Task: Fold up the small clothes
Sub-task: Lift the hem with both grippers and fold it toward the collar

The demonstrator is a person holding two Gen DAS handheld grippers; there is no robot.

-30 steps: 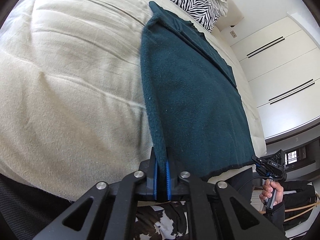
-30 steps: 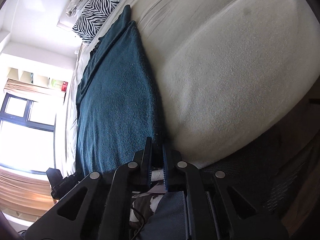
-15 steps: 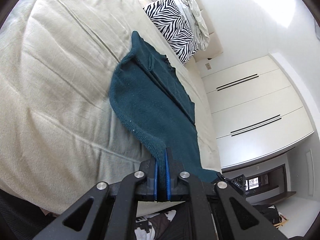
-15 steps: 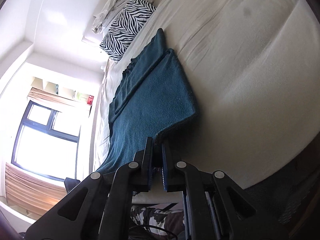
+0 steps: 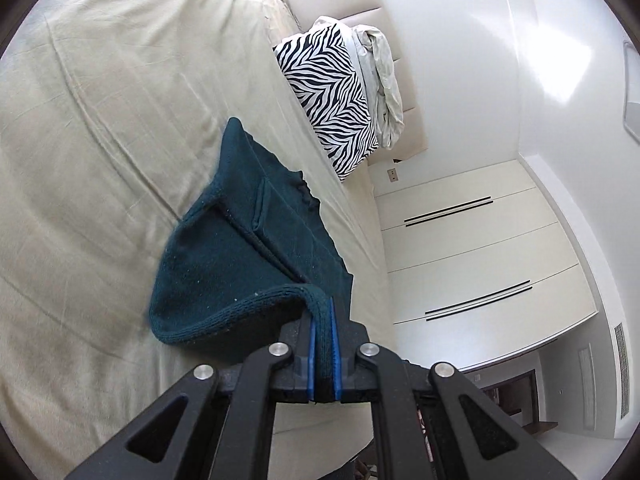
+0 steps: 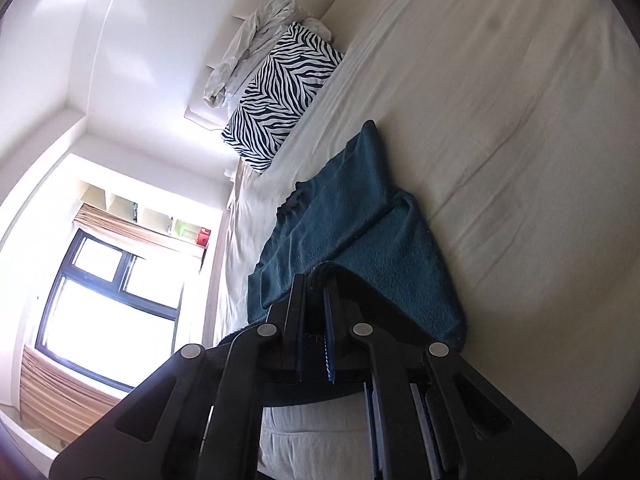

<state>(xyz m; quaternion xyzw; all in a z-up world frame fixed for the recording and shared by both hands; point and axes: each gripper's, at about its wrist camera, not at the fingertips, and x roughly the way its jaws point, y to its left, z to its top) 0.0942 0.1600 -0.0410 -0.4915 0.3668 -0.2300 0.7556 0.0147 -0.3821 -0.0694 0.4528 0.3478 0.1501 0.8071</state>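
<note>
The dark teal knitted garment (image 5: 240, 264) is lying partly folded on the cream bedsheet (image 5: 100, 128), below the zebra-striped pillow (image 5: 332, 96). The left gripper (image 5: 324, 320) is pinching its ribbed hem; the right gripper (image 6: 316, 292) is clamping another edge.

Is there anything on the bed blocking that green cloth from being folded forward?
Nothing visible does. Both the left gripper and right gripper are shut on the teal garment; the zebra pillow lies well beyond it, apart.

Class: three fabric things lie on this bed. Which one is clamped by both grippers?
The dark teal garment: left gripper and right gripper both pinch its hem. The zebra pillow and crumpled pale cloth lie untouched.
</note>
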